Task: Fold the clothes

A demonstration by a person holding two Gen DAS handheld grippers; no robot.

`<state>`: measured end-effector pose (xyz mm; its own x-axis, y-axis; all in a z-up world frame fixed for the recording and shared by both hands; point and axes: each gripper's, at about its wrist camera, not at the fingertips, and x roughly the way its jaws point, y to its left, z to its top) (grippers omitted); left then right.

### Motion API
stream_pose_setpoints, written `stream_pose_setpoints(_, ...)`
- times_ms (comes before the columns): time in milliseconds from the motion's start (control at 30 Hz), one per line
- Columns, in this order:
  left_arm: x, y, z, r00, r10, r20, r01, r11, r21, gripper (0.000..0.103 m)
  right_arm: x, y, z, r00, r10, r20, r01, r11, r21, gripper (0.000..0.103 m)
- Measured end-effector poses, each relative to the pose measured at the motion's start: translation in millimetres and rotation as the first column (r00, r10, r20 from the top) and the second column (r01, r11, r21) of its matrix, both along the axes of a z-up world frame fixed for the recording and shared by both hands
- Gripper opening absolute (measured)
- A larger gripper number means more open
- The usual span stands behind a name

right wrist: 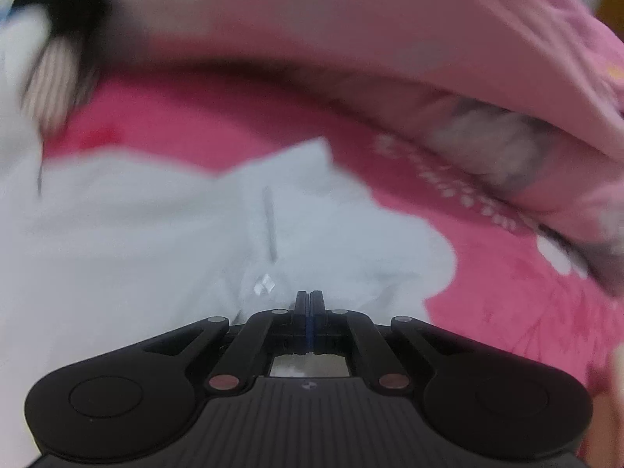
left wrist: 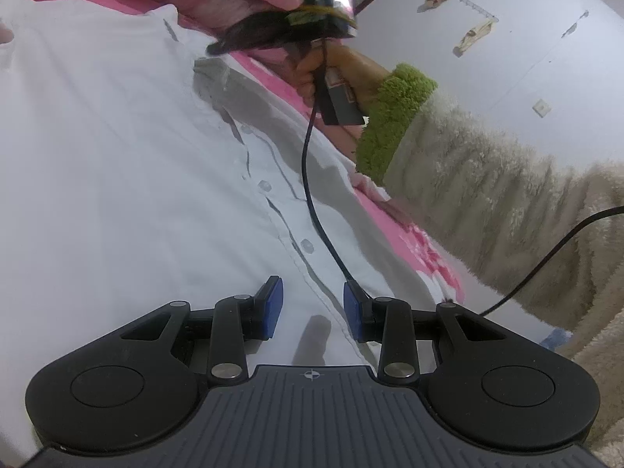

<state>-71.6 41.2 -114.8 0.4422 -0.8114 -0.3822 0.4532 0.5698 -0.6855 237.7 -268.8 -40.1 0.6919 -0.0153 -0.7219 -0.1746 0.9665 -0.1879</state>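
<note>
A white button shirt (left wrist: pixel 117 163) lies spread front-up on pink bedding (left wrist: pixel 394 230). My left gripper (left wrist: pixel 313 308) hovers just above the button placket (left wrist: pixel 308 245) low on the shirt. Its blue pads (left wrist: pixel 273 304) stand apart with nothing pressed between them. In the right wrist view, my right gripper (right wrist: pixel 310 297) is shut at the shirt's (right wrist: pixel 156 234) neck end, where the cloth puckers toward the fingertips beside a clear button (right wrist: pixel 263 286). The left wrist view shows that gripper (left wrist: pixel 218 46) blurred at the collar edge, held by a hand (left wrist: pixel 343 74) in a green-cuffed fleece sleeve.
A pale pink quilt (right wrist: pixel 390 39) is heaped along the far side of the bed. A black cable (left wrist: pixel 312 179) hangs from the right gripper across the shirt. A second cable (left wrist: pixel 546 257) crosses the fleece sleeve (left wrist: pixel 507 202). A white wall (left wrist: pixel 546 58) stands behind.
</note>
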Motion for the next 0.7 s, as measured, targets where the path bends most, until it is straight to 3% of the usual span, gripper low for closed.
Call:
stream_pose_setpoints(133, 2, -2, -3, 1.000, -0.003, 0.007, 0.003, 1.000, -0.012, 0.034, 0, -39, 19, 0.988, -0.149, 0.040, 0.132, 0.953, 0.274, 0.000)
stream_pose_setpoints(200, 1, -5, -5, 1.000, -0.006, 0.012, 0.006, 1.000, -0.019, 0.034, 5, -48, 18, 0.987, -0.159, 0.007, 0.149, 0.936, 0.319, 0.001)
stream_pose_setpoints(267, -3, -6, -7, 1.000, -0.009, 0.018, 0.009, 1.000, -0.027, 0.034, 15, -40, 15, 0.988, -0.148, -0.029, 0.151, 0.949, 0.278, 0.006)
stream_pose_setpoints(300, -4, -7, -7, 1.000, -0.011, 0.021, 0.011, 0.999, -0.030, 0.034, 20, -35, 13, 0.988, -0.145, -0.043, 0.151, 0.956, 0.251, 0.018)
stream_pose_setpoints(333, -5, -8, -8, 1.000, -0.012, 0.025, 0.013, 0.999, -0.034, 0.034, 25, -31, 11, 0.988, -0.143, -0.056, 0.152, 0.963, 0.224, 0.037)
stream_pose_setpoints(367, -6, -10, -8, 0.999, -0.015, 0.028, 0.016, 0.999, -0.038, 0.034, 30, -25, 10, 0.989, -0.138, -0.061, 0.148, 0.969, 0.200, 0.043)
stream_pose_setpoints(600, -7, -15, -10, 0.998, -0.036, 0.047, 0.039, 0.997, -0.062, 0.034, 63, 13, -16, 0.991, -0.086, -0.098, 0.090, 0.995, 0.044, 0.047)
stream_pose_setpoints(667, -7, -17, -10, 0.998, -0.038, 0.051, 0.041, 0.997, -0.068, 0.034, 65, 11, -21, 0.989, -0.107, -0.103, 0.113, 0.992, 0.052, 0.045)
stream_pose_setpoints(700, -7, -18, -10, 0.998, -0.038, 0.052, 0.042, 0.997, -0.069, 0.034, 65, 8, -20, 0.987, -0.123, -0.100, 0.131, 0.989, 0.072, 0.037)
